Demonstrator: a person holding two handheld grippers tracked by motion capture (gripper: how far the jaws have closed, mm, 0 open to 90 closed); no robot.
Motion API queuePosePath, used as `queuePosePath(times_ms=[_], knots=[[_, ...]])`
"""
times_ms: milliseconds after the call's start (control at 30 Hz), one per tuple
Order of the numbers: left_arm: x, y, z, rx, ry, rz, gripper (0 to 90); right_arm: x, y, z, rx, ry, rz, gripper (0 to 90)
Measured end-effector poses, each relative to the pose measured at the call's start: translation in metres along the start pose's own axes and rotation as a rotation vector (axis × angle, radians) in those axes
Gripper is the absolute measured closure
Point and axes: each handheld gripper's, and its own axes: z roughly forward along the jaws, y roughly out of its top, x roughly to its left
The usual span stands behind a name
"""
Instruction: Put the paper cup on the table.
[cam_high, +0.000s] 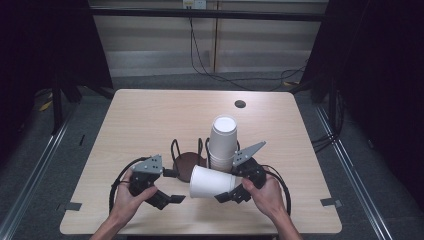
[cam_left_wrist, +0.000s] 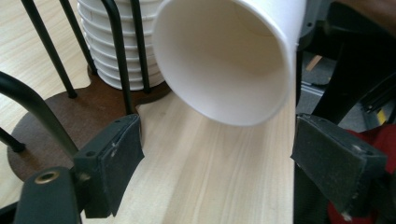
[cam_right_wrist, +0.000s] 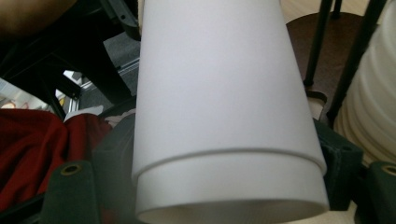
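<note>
Landmark: dark brown round holder base (cam_high: 186, 162) with black wire uprights, on the light wood table (cam_high: 150, 120). A stack of white paper cups (cam_high: 222, 142) stands upside down on the right part of that base, inside the uprights. On the near side of the base, just right of its centre, the right gripper (cam_high: 226, 196) holds paper cups (cam_high: 212, 181) lying on their side above the table, open mouth pointing left, toward the left gripper (cam_high: 172, 199). The right gripper view shows two nested cups (cam_right_wrist: 219, 116), one rim (cam_right_wrist: 229, 156) stepped behind the other, with a black pad on each side pressed against the cup wall: jaws pinching the pair near the closed end. The left gripper sits near the front-left of the base, hand around its body. In the left gripper view its two pads (cam_left_wrist: 112, 163) stand spread with bare table between them; the open mouth of the cup (cam_left_wrist: 224, 60) hangs just beyond and above them, not touched by either pad. Stack and uprights (cam_left_wrist: 119, 56) appear behind the cup mouth in that view. Both cables loop back toward the table's near edge.
</note>
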Motion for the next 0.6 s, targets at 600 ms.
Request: queuePosePath(times_ms=[600], knots=[[-0.011,0.004,0.002,-0.095,-0.015,-0.031,15.8,-0.001,-0.004,0.002,-0.108,0.049,-0.022,23.9]])
